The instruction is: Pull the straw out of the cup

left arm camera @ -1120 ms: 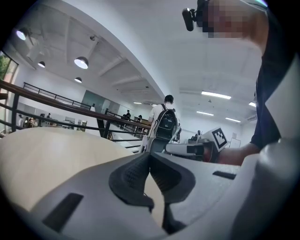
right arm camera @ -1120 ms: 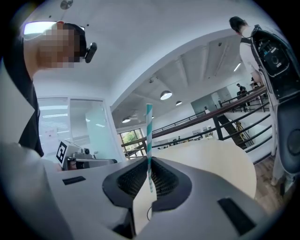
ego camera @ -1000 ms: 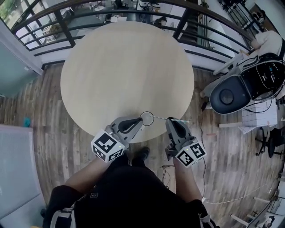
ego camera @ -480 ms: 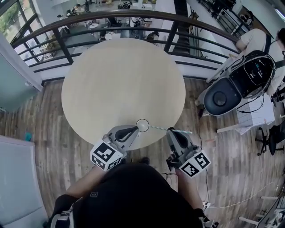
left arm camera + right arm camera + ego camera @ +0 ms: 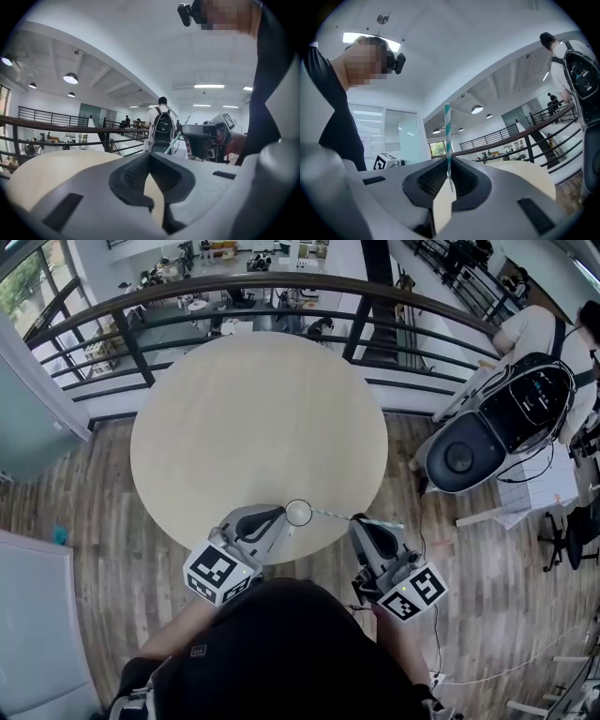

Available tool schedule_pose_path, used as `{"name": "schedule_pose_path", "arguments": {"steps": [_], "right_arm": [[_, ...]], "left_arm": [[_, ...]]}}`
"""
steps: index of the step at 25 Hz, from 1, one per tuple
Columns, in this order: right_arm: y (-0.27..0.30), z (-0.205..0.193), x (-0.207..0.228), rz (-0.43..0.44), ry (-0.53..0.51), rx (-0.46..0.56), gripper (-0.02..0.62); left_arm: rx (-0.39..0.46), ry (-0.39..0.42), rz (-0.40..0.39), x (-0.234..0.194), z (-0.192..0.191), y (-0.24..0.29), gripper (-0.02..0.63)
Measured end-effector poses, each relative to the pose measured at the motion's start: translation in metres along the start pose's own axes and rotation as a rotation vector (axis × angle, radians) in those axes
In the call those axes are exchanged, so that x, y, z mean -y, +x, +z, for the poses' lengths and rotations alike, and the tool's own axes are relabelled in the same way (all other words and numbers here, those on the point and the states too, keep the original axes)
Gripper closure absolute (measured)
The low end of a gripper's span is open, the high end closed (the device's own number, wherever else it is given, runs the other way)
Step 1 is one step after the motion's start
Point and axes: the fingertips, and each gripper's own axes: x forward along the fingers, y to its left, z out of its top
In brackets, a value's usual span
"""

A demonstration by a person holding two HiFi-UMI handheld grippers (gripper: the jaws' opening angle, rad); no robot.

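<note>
1. You hold two grippers: the left gripper (image 5: 281,514) and the right gripper (image 5: 360,520).
2. You have two marker cubes, one at the back of each gripper: the left cube (image 5: 221,574) and the right cube (image 5: 413,591).
3. There is one cup (image 5: 298,512), clear, at the tip of your left gripper, whose jaws are together on its rim.
4. There is one straw (image 5: 330,513), striped teal and white, running from the cup into your right gripper's closed jaws.
5. There is one round table (image 5: 258,418), spreading out ahead of both grippers.
6. There is one person in a white top (image 5: 530,326), well beyond your right gripper.
</note>
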Motion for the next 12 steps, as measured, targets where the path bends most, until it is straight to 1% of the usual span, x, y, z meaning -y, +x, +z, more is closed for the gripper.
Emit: {"name": "schedule_pose_path", "arguments": {"steps": [6,12], "right_arm": [[0.0045,0.0016,0.0023,0.01,-0.012,-0.006,0.557],[0.0033,-0.0032,0.0073,0.009,0.008,-0.014,0.557]], "left_arm": [[0.0,-0.01,0.011,-0.005,-0.0007,0.003,0.598],[0.008,-0.013,0.009,-0.0037,-0.0009,0.0074,0.598]]}}
